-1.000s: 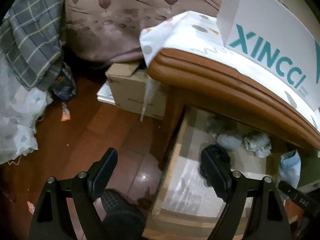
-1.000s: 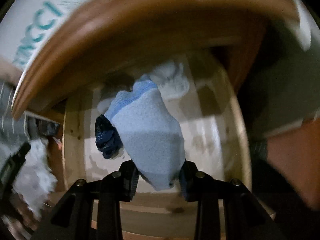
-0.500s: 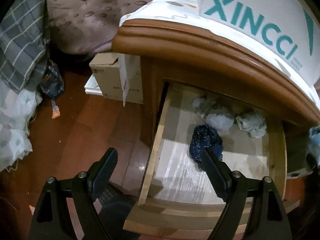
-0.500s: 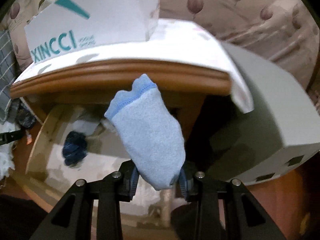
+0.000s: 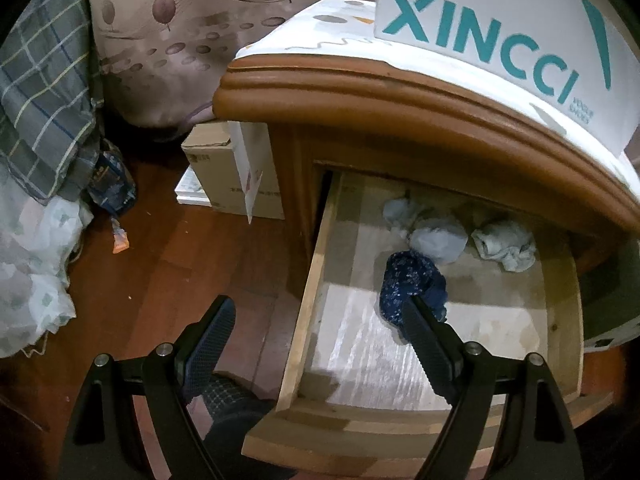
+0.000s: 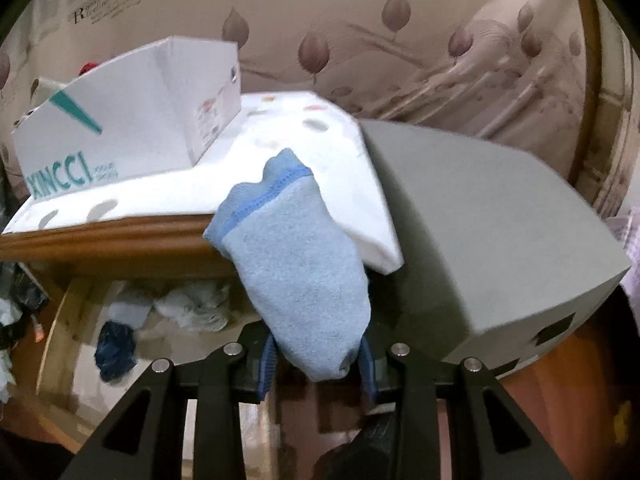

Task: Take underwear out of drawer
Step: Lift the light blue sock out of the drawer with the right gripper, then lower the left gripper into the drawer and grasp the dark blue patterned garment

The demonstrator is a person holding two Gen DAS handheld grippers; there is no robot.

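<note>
The wooden nightstand (image 5: 400, 92) fills most of the scene, its top covered by a white cloth with a white XINCCI box (image 5: 492, 40) on it, and a grey box (image 6: 492, 236) stands just beside it on the right. Its drawer (image 5: 308, 292) is pulled out, and the job in hand is carrying one piece clear of it. In the right wrist view the right gripper (image 6: 318, 364) has its jaws drawn in about a third of the way and pressed on the lower end of a light blue garment (image 6: 296, 276), which stands above the fingers, up in front of the nightstand's front edge and outside the drawer. To do this step well, the grip should stay firm while the piece travels away from the wooden edge, since the loose upper end could catch on it or on the hanging cloth corner. The left gripper (image 5: 316, 336) is wide open and holds nothing, its right finger just above a dark blue bundle (image 5: 412, 284) lying in the drawer; two pale bundles (image 5: 440, 236) (image 5: 504, 244) lie further back. It looks well placed to take the dark one next.
</note>
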